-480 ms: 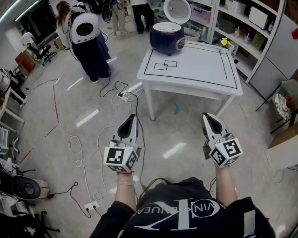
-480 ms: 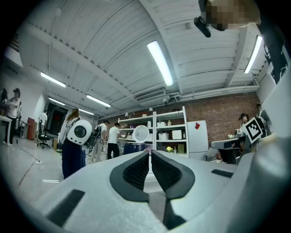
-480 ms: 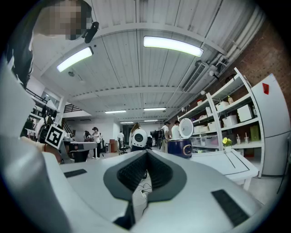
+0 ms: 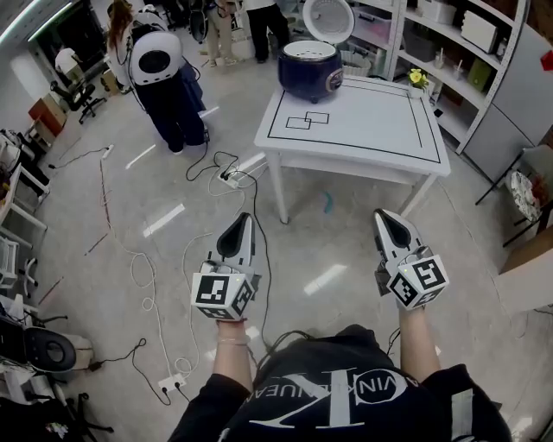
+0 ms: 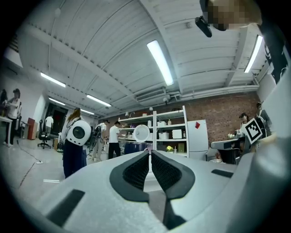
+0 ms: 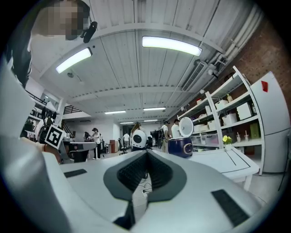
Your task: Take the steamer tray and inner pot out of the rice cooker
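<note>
A dark blue rice cooker (image 4: 309, 71) stands at the far left corner of the white table (image 4: 363, 129), its white lid (image 4: 328, 19) up; what is inside cannot be seen. It shows small in the left gripper view (image 5: 134, 146) and in the right gripper view (image 6: 181, 146). My left gripper (image 4: 243, 217) and right gripper (image 4: 384, 216) are held level over the floor, well short of the table. Both are shut with nothing between the jaws, as the left gripper view (image 5: 149, 153) and the right gripper view (image 6: 146, 152) show.
Black outlines are marked on the tabletop (image 4: 308, 121). Shelving (image 4: 449, 43) stands behind the table, with a small yellow plant (image 4: 418, 78) at the table's back edge. Cables and a power strip (image 4: 228, 177) lie on the floor to the left. People (image 4: 164, 82) stand at the back left.
</note>
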Demonstrator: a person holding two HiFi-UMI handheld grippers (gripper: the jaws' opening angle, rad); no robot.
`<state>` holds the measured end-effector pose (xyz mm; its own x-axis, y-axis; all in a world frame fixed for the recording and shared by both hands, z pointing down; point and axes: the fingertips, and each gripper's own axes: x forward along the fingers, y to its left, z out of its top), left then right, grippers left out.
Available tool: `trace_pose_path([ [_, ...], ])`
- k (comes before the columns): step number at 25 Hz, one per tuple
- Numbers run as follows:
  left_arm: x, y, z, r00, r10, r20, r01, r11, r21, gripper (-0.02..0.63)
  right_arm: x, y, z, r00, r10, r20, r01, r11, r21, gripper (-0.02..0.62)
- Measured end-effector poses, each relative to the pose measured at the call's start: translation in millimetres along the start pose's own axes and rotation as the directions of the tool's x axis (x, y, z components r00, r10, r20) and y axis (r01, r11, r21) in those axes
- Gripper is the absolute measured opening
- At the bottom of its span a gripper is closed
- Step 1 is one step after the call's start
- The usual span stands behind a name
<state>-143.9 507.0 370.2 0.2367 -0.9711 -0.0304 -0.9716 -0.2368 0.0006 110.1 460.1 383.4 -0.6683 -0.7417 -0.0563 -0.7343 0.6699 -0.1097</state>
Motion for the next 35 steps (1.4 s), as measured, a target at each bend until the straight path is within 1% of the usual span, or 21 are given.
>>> trace_pose_path([
  [7,-3.7,4.8,-5.5,1.0,0.005,-0.002,-0.006,1.0,-0.023,0.022,-3.8,6.0,-5.6,1.0,0.001,-0.015,-0.002,1.0,-0.014,-0.003],
  [10,-2.3,5.9,-6.3,1.0,0.016,0.006,-0.016,0.999,-0.029,0.023,-6.2,2.2,-3.2,1.0,-0.006,0.0,0.006,1.0,-0.003,-0.002],
  [12,-0.4,5.8,-3.5,1.0,0.016,0.025,-0.015,0.999,-0.046,0.025,-7.9,-4.0,0.8,1.0,-0.025,0.018,0.025,1.0,0.016,-0.002],
  [14,2.7,5.6,-0.5,0.999,0.006,0.038,-0.003,0.998,-0.067,0.028,-8.2,-11.7,4.7,0.999,-0.046,0.029,0.045,0.998,0.038,0.089],
  [15,4.7,6.2,0.6,0.999,0.001,0.04,0.002,0.997,-0.072,0.037,-7.6,-14.9,6.3,0.998,-0.051,0.032,0.05,0.998,0.044,0.112],
  [17,9.3,8.8,1.1,0.999,-0.005,0.036,0.008,0.997,-0.074,0.097,-4.8,-19.2,7.9,0.998,-0.053,0.033,0.051,0.998,0.045,0.161],
  [18,12.0,10.7,0.7,0.999,-0.008,0.032,0.01,0.997,-0.074,0.114,-2.7,-21.6,7.6,0.998,-0.055,0.032,0.054,0.997,0.048,0.164],
  [20,19.2,15.8,-1.4,1.0,-0.01,0.027,0.012,0.997,-0.075,0.114,3.8,-28.2,4.6,0.997,-0.063,0.033,0.06,0.996,0.072,0.164],
  [22,29.9,23.2,-4.4,1.0,-0.007,0.024,0.009,0.997,-0.079,0.114,14.8,-35.7,-0.9,0.998,-0.064,0.029,0.061,0.994,0.093,0.164],
  [26,58.0,41.1,-12.4,1.0,-0.004,0.011,0.005,0.996,-0.09,0.114,46.7,-50.5,-13.8,0.998,-0.058,0.003,0.057,0.994,0.096,0.164],
  [30,97.5,59.3,-12.7,1.0,-0.023,-0.001,0.023,0.995,-0.092,0.114,83.8,-70.6,-13.0,0.998,-0.062,0.007,0.061,0.992,0.114,0.164],
  [35,151.0,85.3,-11.7,1.0,-0.025,0.006,0.026,0.994,-0.104,0.114,132.8,-102.2,-15.8,0.997,-0.071,-0.007,0.072,0.989,0.127,0.164],
])
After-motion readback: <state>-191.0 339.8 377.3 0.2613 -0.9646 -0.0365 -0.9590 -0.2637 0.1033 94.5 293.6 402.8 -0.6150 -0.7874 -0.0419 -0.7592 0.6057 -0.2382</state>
